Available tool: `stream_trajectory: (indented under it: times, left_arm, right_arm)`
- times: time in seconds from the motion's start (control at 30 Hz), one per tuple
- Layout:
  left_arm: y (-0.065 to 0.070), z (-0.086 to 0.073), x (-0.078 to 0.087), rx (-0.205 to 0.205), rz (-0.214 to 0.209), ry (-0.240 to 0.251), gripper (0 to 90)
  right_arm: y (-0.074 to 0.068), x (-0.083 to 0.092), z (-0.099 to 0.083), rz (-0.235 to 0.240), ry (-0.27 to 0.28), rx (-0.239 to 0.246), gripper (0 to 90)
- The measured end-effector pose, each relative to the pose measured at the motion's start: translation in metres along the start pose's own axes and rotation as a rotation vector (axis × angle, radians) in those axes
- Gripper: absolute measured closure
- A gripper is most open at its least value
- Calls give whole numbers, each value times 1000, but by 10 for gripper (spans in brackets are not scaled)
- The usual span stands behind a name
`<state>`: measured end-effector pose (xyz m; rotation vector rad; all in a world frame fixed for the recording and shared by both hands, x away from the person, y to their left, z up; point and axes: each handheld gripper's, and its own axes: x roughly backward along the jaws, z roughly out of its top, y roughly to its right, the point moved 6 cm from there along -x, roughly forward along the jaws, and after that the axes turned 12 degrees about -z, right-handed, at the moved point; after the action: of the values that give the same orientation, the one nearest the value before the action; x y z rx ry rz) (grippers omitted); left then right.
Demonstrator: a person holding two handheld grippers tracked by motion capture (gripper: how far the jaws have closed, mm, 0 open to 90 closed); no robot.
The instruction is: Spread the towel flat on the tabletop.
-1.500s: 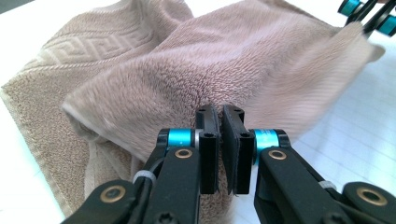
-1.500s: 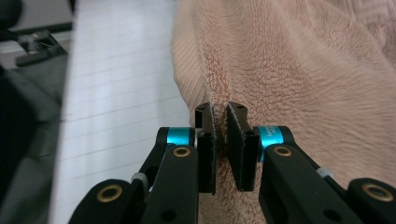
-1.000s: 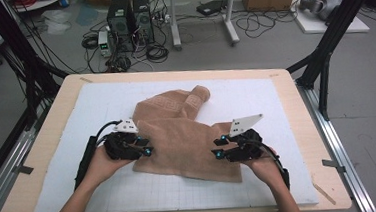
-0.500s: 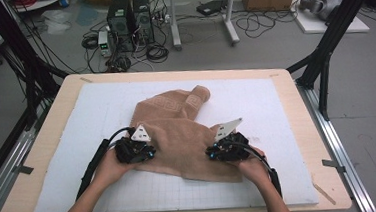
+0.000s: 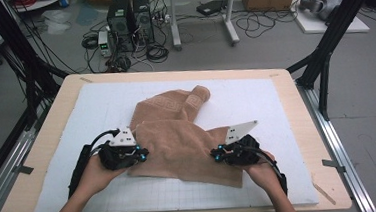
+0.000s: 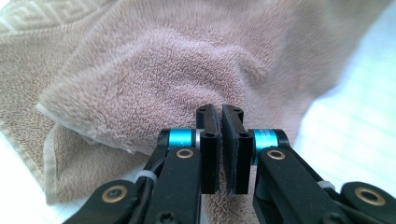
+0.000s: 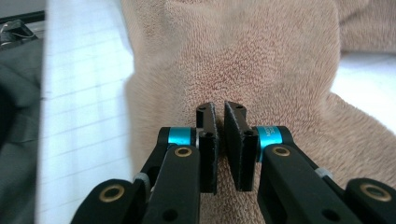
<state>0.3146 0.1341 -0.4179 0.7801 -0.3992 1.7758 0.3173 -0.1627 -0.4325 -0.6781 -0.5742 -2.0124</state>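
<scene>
At the lower left of the high view, the left hand-held gripper point(image 5: 142, 154) is clenched on the left edge of the tan towel point(image 5: 183, 136); its jaws have just been closing, and in the left gripper view point(image 6: 220, 140) the two black jaws stand almost together with a thin fold of terry cloth pinched between them. At the lower right of the same high view, the right hand-held gripper point(image 5: 215, 156) is likewise clenched on the towel's right edge, its jaws also having just been closing; the right gripper view point(image 7: 220, 140) shows the jaws nearly meeting, with pile caught in the narrow gap. Each gripper carries a grey three-cornered plate on top and a black cable trailing back along the forearm.

Between the two grippers the towel lies across the middle of the frame, rumpled, its near part doubled over the rest. A patterned border band runs along its far part, which ends in a rolled corner toward the upper centre. The towel rests on a white gridded mat point(image 5: 256, 101) covering most of the wooden counter point(image 5: 296, 98). Beyond the counter, at the top of the frame, computer towers point(image 5: 129, 17) and loose cables sit on the grey floor.
</scene>
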Motion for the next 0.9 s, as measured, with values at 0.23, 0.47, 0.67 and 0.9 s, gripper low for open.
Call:
stream_trajectory:
  times: [0.23,0.47,0.67,0.9]
  left_arm:
    - [38,-2,31,-21,-66,29,854]
    - [33,15,37,-32,-77,55,637]
    - [4,7,1,38,-51,46,590]
    - [-17,-18,-37,53,-4,-77,593]
  right_arm:
    - [-28,27,15,47,27,86,840]
    - [-28,49,33,35,84,100,720]
    - [3,17,13,-19,14,24,662]
    - [15,-24,-29,-19,-77,-78,633]
